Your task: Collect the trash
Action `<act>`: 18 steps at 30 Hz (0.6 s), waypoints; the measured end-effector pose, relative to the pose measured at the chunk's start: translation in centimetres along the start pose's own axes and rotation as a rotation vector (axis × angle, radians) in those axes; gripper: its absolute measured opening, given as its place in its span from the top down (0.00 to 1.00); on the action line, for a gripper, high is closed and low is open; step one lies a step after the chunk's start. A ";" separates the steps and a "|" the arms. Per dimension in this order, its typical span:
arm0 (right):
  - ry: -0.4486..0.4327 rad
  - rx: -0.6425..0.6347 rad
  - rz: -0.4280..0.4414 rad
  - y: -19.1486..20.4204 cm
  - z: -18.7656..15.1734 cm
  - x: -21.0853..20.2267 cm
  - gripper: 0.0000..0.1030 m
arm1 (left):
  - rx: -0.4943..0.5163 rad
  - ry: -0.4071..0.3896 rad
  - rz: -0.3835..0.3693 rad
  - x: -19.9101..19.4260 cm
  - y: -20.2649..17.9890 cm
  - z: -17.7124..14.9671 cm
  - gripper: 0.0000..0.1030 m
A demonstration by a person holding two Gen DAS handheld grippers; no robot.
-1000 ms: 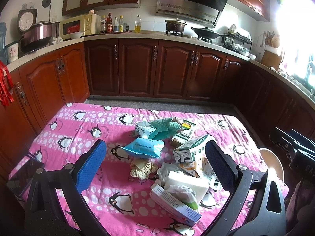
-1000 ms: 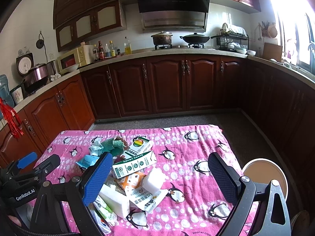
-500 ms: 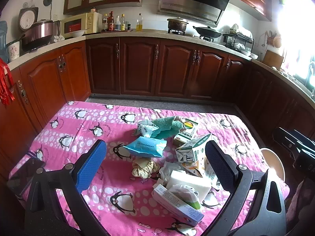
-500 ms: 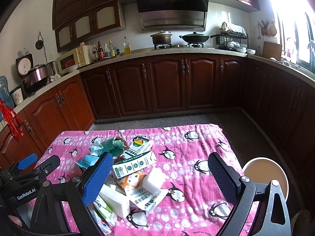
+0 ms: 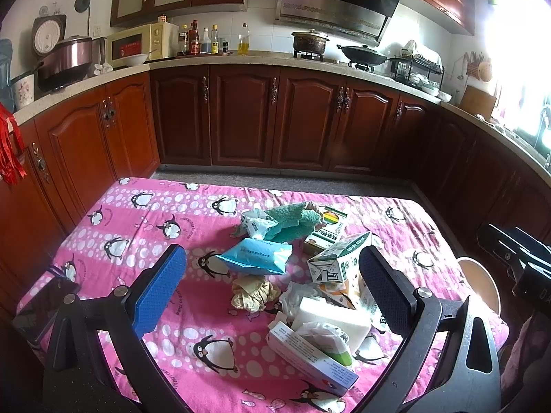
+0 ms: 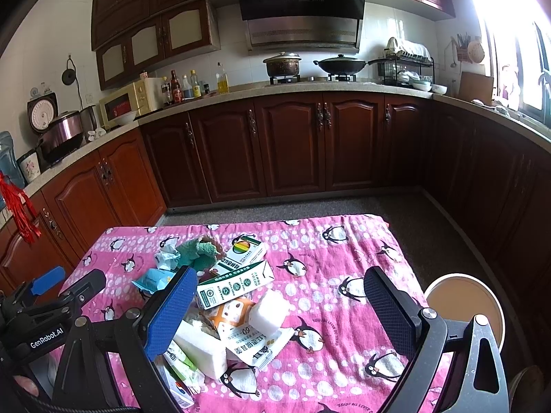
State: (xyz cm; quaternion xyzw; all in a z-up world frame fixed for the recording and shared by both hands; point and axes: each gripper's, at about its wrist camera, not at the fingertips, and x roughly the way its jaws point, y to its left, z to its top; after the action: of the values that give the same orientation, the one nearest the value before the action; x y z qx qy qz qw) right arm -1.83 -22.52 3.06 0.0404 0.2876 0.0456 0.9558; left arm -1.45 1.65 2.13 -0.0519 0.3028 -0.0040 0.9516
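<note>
Left wrist view: our left gripper [image 5: 272, 285] hovers over the desk [image 5: 144, 227], jaws wide and empty, the trash pile [image 5: 303, 275] between them, blue packet [image 5: 255, 258] ahead. Our right gripper [image 6: 279, 306] too is wide, the pile by its left jaw. Only the right view shows the round stool [image 6: 465, 306] whole.

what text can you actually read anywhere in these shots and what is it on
"GenRobot.AI": white lettering on the body of the left gripper, seen from the right wrist view.
"60": on the white wrapper lying upside down to the camera.
The green and white carton, blue packet and long white box carry print too small to read.
</note>
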 end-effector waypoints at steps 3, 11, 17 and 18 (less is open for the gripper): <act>0.003 0.002 0.001 0.0 0.0 0.1 0.07 | -0.001 0.000 0.000 0.0 0.0 0.0 0.03; 0.006 0.002 0.002 0.0 -0.1 0.1 0.07 | 0.001 -0.004 0.001 0.0 0.3 -0.1 0.03; 0.007 0.007 0.002 0.1 -0.1 0.2 0.07 | 0.008 -0.008 0.003 0.0 0.3 0.1 0.03; 0.007 0.006 0.002 0.0 -0.1 0.2 0.07 | 0.007 -0.008 0.004 0.0 0.4 0.1 0.03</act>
State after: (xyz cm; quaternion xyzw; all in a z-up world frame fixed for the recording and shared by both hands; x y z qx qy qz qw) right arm -1.75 -22.50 2.85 0.0432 0.2910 0.0458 0.9546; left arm -1.43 2.09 2.17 -0.0479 0.2990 -0.0032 0.9531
